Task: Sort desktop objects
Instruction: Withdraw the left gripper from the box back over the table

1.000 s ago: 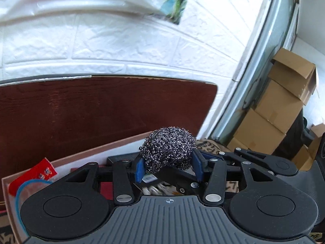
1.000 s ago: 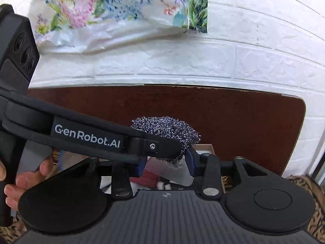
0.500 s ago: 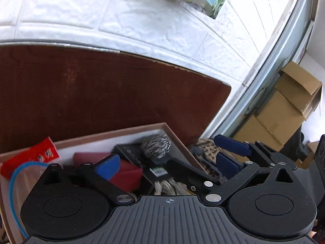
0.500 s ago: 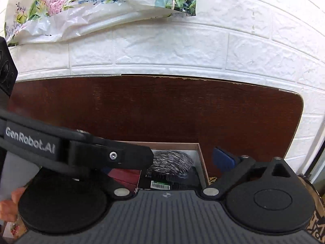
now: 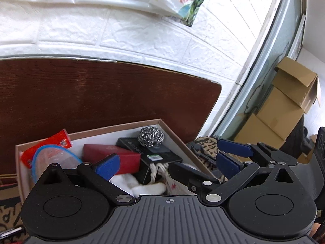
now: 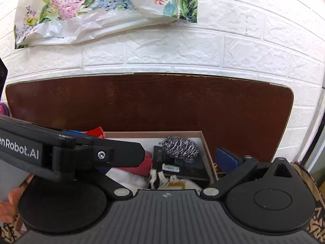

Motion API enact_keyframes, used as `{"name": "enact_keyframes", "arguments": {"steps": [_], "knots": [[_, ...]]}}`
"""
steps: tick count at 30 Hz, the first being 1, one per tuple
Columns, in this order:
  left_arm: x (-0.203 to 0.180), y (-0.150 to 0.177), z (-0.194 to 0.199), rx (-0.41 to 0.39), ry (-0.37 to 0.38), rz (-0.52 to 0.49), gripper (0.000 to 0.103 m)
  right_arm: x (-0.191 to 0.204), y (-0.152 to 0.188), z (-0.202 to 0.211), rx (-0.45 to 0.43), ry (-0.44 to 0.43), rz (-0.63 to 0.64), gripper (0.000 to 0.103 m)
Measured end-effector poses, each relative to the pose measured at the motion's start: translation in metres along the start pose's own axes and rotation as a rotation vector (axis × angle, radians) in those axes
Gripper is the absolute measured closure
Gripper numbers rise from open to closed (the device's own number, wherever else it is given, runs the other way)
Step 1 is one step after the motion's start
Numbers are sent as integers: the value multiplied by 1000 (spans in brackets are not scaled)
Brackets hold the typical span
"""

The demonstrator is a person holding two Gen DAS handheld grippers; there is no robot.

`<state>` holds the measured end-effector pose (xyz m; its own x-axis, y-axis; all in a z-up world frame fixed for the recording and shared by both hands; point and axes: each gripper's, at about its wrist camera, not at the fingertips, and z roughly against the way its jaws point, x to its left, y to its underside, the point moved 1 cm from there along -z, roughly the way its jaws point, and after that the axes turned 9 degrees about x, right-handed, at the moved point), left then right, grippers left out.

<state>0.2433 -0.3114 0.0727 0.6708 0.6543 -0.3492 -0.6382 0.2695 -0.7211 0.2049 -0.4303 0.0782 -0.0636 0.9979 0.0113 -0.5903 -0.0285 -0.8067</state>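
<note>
White brick wall, dark wood desk. Steel scourer rests on black box in far right corner of cardboard tray. Left gripper spread wide, empty; right gripper opening, empty. Judgement: lift straight clear, avoid snagging tray wall.

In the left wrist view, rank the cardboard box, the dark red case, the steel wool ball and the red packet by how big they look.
Largest to smallest as they look:
1. cardboard box
2. dark red case
3. red packet and steel wool ball: these look close in size, and the packet is partly hidden behind a clear lid, so I would not rank them.
</note>
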Motion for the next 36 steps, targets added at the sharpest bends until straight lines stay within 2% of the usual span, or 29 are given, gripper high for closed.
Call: {"name": "enact_keyframes", "arguments": {"steps": [6, 12, 17, 21, 28, 36], "knots": [[-17, 24, 32, -57, -52, -41, 0, 17, 14, 20, 3, -20, 4, 0], [-34, 48, 62, -83, -133, -14, 0, 32, 29, 43, -3, -10, -12, 0], [-44, 73, 85, -101, -170, -1, 0, 46, 51, 66, -32, -9, -44, 0], [-43, 97, 100, -96, -186, 22, 0, 61, 74, 81, -44, -27, -61, 0], [-41, 144, 124, -77, -266, 28, 0, 84, 122, 98, -26, -77, -138, 0], [-29, 190, 146, -47, -311, 79, 0, 120, 158, 112, 6, -59, -130, 0]]}}
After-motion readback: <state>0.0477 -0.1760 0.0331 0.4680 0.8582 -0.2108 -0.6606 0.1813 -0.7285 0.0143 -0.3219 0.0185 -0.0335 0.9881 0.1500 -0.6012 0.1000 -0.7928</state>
